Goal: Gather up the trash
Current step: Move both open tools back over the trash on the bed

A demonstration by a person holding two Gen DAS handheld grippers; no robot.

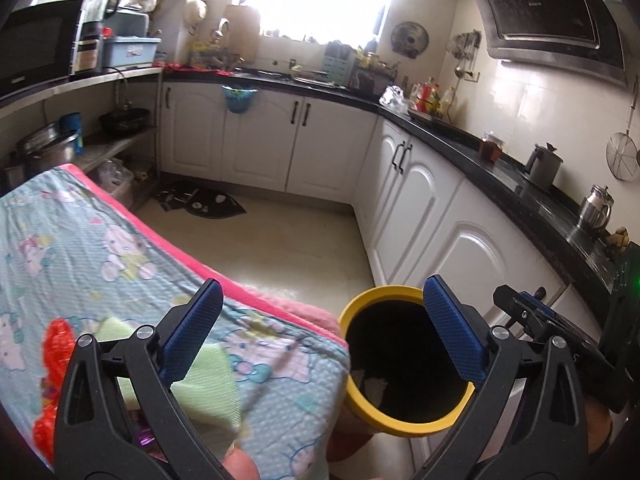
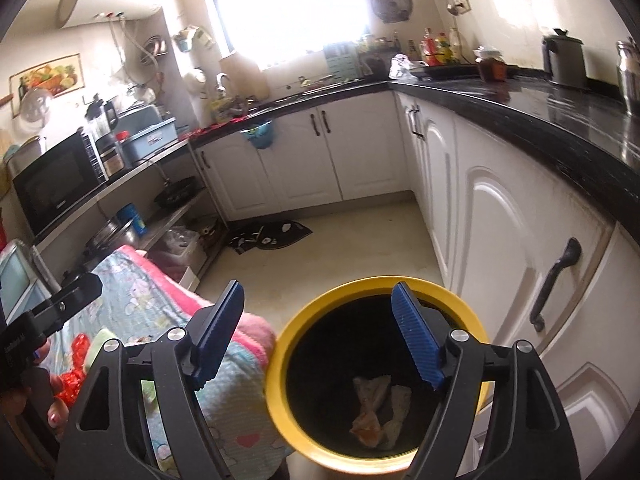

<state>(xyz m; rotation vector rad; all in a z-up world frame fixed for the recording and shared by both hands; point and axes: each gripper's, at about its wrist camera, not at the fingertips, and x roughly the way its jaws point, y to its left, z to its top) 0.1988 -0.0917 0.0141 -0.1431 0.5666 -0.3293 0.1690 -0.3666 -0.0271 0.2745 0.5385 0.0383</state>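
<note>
A yellow-rimmed bin (image 1: 360, 404) with a black inside stands beside the table's corner. Crumpled paper (image 2: 378, 412) lies at its bottom. My right gripper (image 2: 318, 286) hangs open straight over the bin (image 2: 276, 380), with nothing between its fingers. My left gripper (image 1: 322, 286) is open wide and empty, spanning the table's corner and the bin's mouth. On the cartoon-print cloth (image 1: 80, 248) that covers the table lie a red wrapper (image 1: 56, 344) and a pale green piece (image 1: 208, 392), both partly hidden behind the left finger. The red wrapper (image 2: 76, 348) also shows in the right wrist view.
White cabinets (image 2: 500, 216) under a black countertop (image 2: 560, 120) run along the right and the far wall. A dark mat (image 1: 200, 204) lies on the pale floor. A shelf with a microwave (image 2: 56, 188) and pots stands to the left. A person's hand (image 2: 52, 400) grips the left tool.
</note>
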